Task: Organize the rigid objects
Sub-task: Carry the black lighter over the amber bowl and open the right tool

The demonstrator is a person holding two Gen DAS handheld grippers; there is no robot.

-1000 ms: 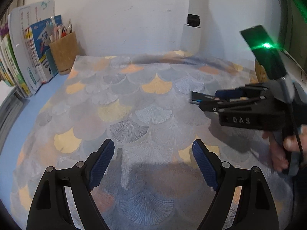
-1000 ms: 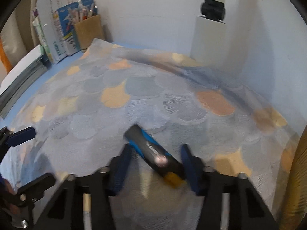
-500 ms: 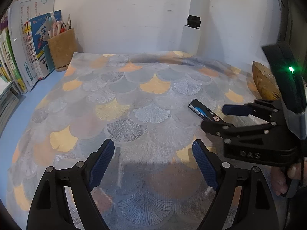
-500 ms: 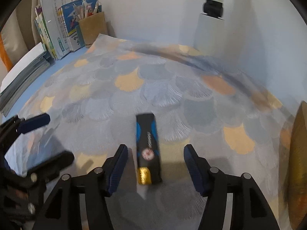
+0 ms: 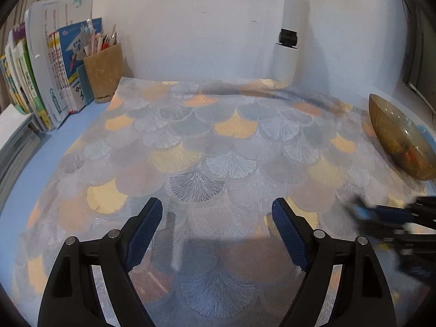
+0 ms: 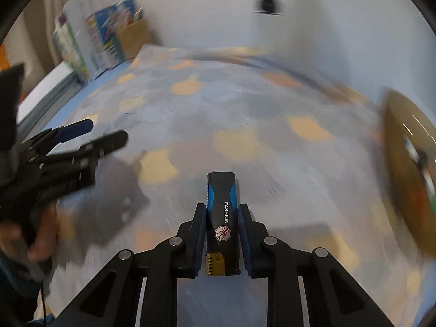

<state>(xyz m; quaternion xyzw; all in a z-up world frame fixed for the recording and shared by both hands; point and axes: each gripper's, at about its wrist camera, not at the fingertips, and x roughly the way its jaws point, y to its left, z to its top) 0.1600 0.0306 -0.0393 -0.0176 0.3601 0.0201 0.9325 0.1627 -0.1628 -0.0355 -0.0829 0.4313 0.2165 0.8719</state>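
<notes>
A black and blue lighter [image 6: 222, 218] marked FASHION, with a gold cap at its near end, is clamped between the blue pads of my right gripper [image 6: 222, 208], which is shut on it above the patterned cloth [image 6: 245, 136]. In the left wrist view that gripper and the lighter show as a blur at the right edge [image 5: 381, 215]. My left gripper [image 5: 217, 215] hovers over the cloth [image 5: 218, 141], open, with nothing between its fingers. An amber glass bowl [image 5: 400, 141] stands at the right; it is also blurred in the right wrist view [image 6: 406, 179].
Books [image 5: 41, 76] and a brown pen holder [image 5: 103, 70] stand at the back left by the wall. A white post with a black clamp [image 5: 287, 51] rises at the back. A hand [image 6: 38, 234] holds the left gripper [image 6: 81, 141] at the left.
The lighter lay loose on the cloth between the right gripper's open jaws; now the jaws have shut on it. The right gripper has swung toward the bowl. The left gripper stayed put.
</notes>
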